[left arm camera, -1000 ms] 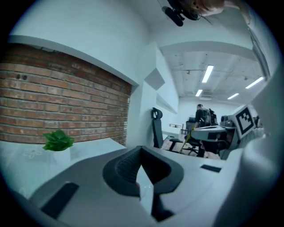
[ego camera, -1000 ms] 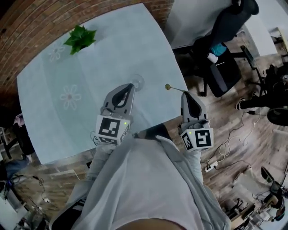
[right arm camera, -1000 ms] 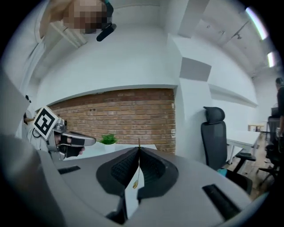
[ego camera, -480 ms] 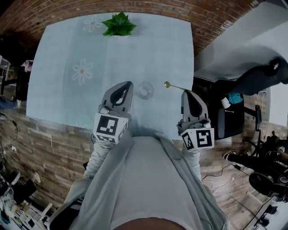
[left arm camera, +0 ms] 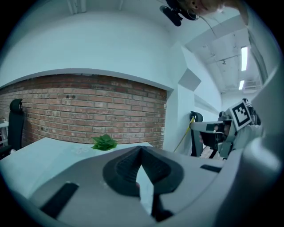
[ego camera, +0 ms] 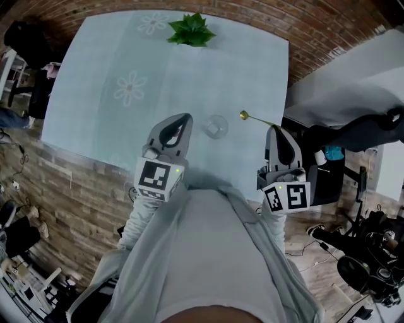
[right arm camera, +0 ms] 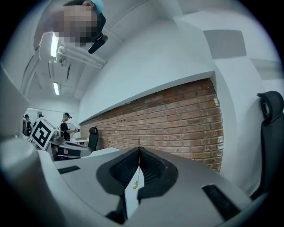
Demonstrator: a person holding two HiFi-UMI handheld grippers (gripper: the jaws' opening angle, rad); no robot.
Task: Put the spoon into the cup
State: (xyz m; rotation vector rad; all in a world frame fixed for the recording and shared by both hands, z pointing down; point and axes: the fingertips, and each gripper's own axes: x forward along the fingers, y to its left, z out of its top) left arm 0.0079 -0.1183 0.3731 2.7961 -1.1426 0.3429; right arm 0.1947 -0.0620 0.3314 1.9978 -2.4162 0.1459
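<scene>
A clear glass cup stands on the pale blue table near its front edge. My right gripper is shut on the thin handle of a gold spoon. The spoon reaches left from the gripper's tips, and its bowl hangs just right of the cup and a little beyond it. In the right gripper view the spoon shows as a thin line pinched between the tips of the right gripper. My left gripper is left of the cup, shut and holding nothing. The left gripper view shows the left gripper with its tips meeting.
A green leafy plant sits at the table's far edge, also seen as the plant. The table's right edge lies just beside my right gripper. Beyond it are a white desk and a dark office chair. A brick wall borders the far side.
The head view has swung, so the table now lies squarer ahead. Both grippers came round with it. The spoon's bowl is a little nearer the cup than before.
</scene>
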